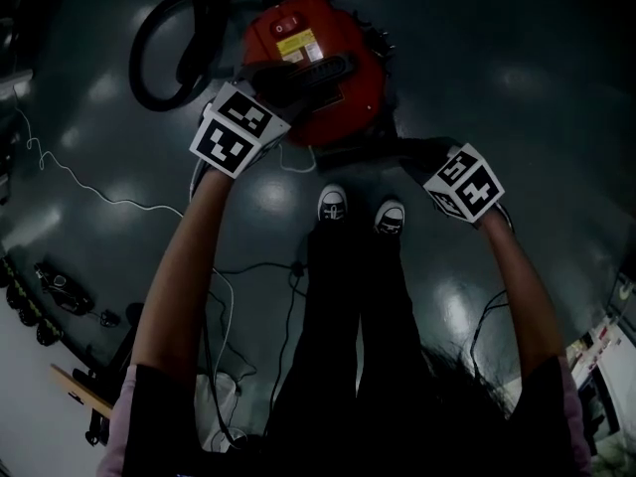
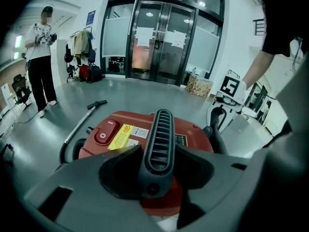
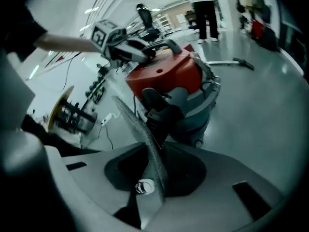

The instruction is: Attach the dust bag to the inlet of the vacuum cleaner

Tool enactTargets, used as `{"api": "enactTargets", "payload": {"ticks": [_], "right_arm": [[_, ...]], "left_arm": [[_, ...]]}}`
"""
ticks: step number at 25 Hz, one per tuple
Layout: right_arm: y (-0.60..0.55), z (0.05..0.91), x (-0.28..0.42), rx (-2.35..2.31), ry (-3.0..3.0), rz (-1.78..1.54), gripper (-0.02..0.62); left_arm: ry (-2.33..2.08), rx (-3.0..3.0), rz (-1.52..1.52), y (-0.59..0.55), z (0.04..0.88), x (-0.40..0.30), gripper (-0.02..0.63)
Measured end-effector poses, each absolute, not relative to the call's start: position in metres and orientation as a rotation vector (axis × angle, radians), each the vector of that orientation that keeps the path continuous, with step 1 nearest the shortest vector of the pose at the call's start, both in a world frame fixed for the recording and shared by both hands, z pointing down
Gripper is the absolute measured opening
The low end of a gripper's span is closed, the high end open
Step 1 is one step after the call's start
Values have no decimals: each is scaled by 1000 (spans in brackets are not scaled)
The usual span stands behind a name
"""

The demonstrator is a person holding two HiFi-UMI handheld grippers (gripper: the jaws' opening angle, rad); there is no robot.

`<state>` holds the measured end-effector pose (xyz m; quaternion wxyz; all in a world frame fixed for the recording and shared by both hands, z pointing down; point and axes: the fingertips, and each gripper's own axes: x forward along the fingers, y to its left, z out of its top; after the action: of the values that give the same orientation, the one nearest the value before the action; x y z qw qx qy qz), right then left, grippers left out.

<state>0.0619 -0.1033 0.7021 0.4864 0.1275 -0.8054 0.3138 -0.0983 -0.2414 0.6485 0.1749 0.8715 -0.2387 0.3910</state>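
- While the left gripper (image 2: pixel 157 154) is clamping the handle (image 2: pixel 160 129) atop the vacuum cleaner (image 2: pixel 126 135), we are bracing it.
- The right gripper (image 3: pixel 153 150) is pinching the dust bag (image 3: pixel 136 123) beside the vacuum cleaner — we are aiming its edge in flat.

One vacuum cleaner (image 1: pixel 318 68), one hose (image 1: pixel 149 68), one dust bag (image 3: pixel 142 134), two shoes (image 1: pixel 332 205) (image 1: pixel 390 217), plus a left tool (image 2: pixel 154 173) and a right tool (image 3: pixel 152 178).

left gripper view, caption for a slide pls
left tongs closed on the black handle atop the red vacuum cleaner, glass doors behind
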Motion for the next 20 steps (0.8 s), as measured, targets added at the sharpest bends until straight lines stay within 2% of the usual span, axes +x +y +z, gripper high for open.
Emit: {"api": "enactTargets", "payload": {"ticks": [4, 6, 9, 14, 16, 20], "right_arm": [[-104, 691, 64, 27, -1889, 316, 85], [-106, 692, 64, -24, -1850, 208, 49], [-108, 699, 61, 1, -1801, 146, 51], [-111, 704, 59, 35, -1789, 143, 52], [-113, 703, 58, 188, -1795, 158, 52], [-118, 710, 65, 576, -1796, 664, 54]], "left_arm": [[-673, 2473, 1109, -242, 647, -99, 190], [-673, 2470, 1112, -242, 647, -99, 190], [-680, 2472, 1108, -241, 648, -100, 190], [-692, 2474, 1104, -241, 651, -101, 190], [-697, 2474, 1103, -242, 652, -103, 190], [-705, 2475, 1112, -241, 654, -102, 190]]}}
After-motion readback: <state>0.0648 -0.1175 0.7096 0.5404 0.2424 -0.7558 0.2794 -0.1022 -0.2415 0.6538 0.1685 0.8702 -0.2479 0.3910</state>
